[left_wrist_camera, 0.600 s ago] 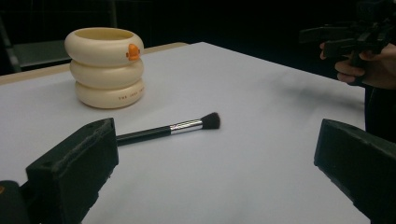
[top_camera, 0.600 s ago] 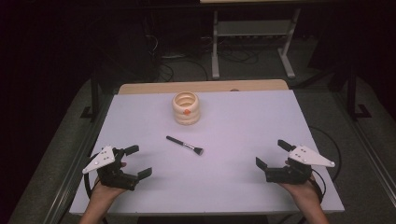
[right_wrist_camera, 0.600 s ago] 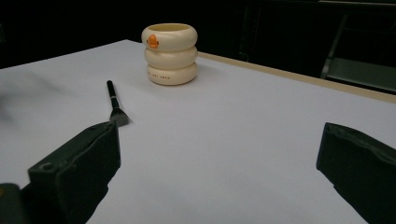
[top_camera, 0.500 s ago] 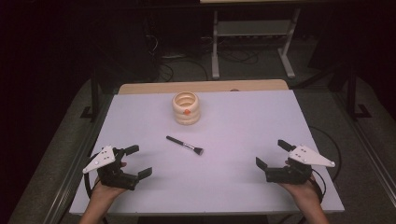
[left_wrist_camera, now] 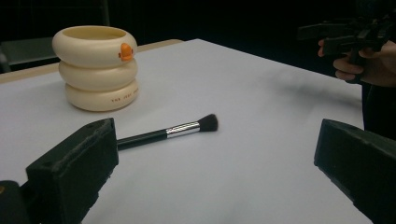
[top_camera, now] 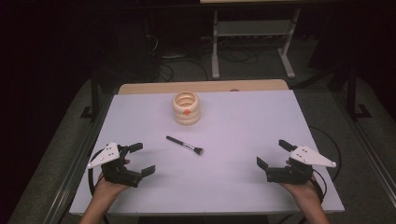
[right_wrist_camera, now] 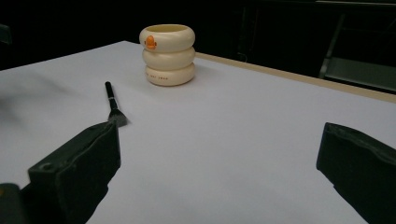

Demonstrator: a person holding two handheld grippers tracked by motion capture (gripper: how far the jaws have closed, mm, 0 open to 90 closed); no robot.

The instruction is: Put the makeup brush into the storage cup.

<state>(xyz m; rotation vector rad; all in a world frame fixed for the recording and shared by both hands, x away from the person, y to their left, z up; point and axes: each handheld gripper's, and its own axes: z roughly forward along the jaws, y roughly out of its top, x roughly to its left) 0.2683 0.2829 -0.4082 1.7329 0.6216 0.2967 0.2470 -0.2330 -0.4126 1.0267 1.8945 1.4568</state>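
Observation:
A cream cup shaped like three stacked rings, with a small orange mark, stands upright at the back middle of the white table. A black-handled makeup brush lies flat in front of it, bristles toward the right. My left gripper rests at the front left, open, nothing between its jaws. My right gripper rests at the front right, also open and empty. In the left gripper view the brush lies ahead and the cup beyond it. The right gripper view has the cup and brush.
A wooden strip edges the table's far side. Behind it on the dark floor stands a metal frame with cables. The other hand and its gripper appear far right in the left gripper view.

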